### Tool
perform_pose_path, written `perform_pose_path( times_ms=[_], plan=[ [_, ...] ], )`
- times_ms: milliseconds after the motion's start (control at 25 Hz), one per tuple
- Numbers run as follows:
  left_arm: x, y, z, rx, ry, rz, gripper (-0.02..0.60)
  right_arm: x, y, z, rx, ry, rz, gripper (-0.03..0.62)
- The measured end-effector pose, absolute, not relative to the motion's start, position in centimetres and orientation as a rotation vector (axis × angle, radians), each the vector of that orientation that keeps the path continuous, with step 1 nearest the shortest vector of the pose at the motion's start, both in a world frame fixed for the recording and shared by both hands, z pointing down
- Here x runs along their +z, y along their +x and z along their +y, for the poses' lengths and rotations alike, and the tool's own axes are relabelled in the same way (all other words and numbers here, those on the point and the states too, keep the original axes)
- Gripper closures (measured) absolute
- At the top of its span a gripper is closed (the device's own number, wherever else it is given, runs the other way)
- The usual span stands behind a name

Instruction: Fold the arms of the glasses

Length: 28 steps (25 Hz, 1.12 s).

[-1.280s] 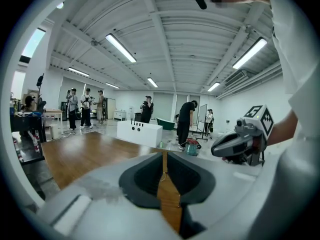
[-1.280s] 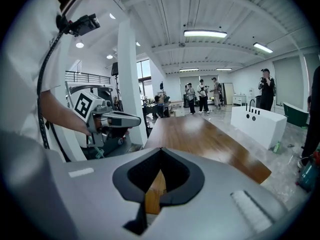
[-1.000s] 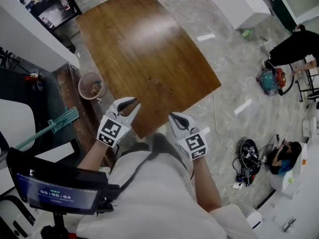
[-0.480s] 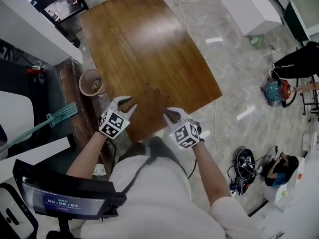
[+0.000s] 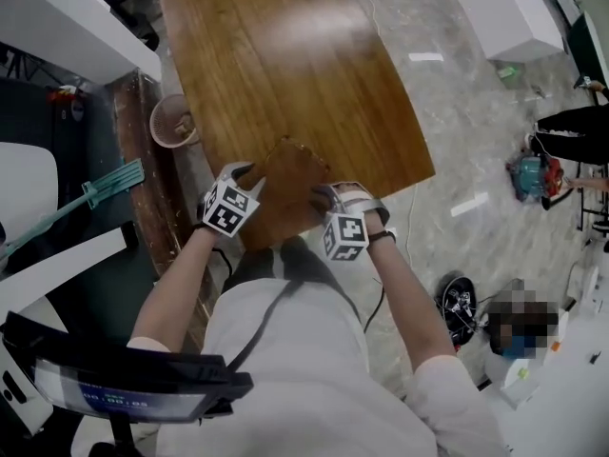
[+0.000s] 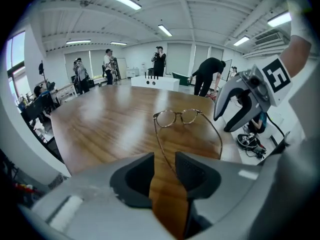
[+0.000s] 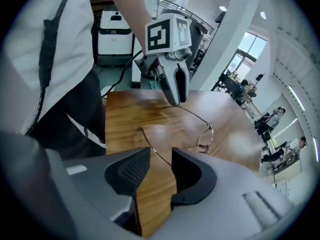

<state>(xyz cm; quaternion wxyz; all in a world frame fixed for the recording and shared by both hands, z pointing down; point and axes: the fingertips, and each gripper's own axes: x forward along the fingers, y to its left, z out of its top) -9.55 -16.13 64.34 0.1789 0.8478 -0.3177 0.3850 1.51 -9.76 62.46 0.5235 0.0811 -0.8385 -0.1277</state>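
Note:
Thin-rimmed glasses (image 6: 182,117) lie on the brown wooden table (image 5: 285,55) near its front edge, both arms unfolded and pointing toward me; in the head view they are only a faint outline (image 5: 288,143). My left gripper (image 6: 164,161) (image 5: 245,174) has just been opening, and one arm's tip lies in its gap with the pads apart from it. My right gripper (image 7: 160,156) (image 5: 322,196) has also just been opening, with the other arm (image 7: 150,146) running into its gap, unpressed. Each gripper shows in the other's view, low over the table.
A round bin (image 5: 171,122) and a teal mop (image 5: 95,193) stand on the floor left of the table. Cables (image 5: 461,303) lie on the floor to the right. Several people stand beyond the table's far end (image 6: 160,59).
Both grippers have come down from in front of my body to the table's front edge, one at each side of the glasses, and their jaws have spread apart.

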Motion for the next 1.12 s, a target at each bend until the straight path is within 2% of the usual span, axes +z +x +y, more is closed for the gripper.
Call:
perform_pose_path(
  times_ms=[360,520,760,1120],
  plan=[
    [67.2,-9.9,-15.7,1.063,2.336,-0.89,0.466,65.4,0.1,-9.6,-0.37,0.011,-1.919,0.453],
    [67.0,-9.5,-16.0,1.044,2.326,-0.896,0.499,66.1,0.5,-8.9,-0.346,-0.03,-1.907,0.454],
    [67.0,-9.3,-16.3,1.016,2.307,-0.907,0.528,66.3,0.4,-9.3,-0.35,-0.035,-1.921,0.504],
    [66.7,-8.9,-15.7,0.96,2.263,-0.911,0.551,65.6,-0.2,-9.9,-0.263,0.008,-1.991,0.523]
  ],
)
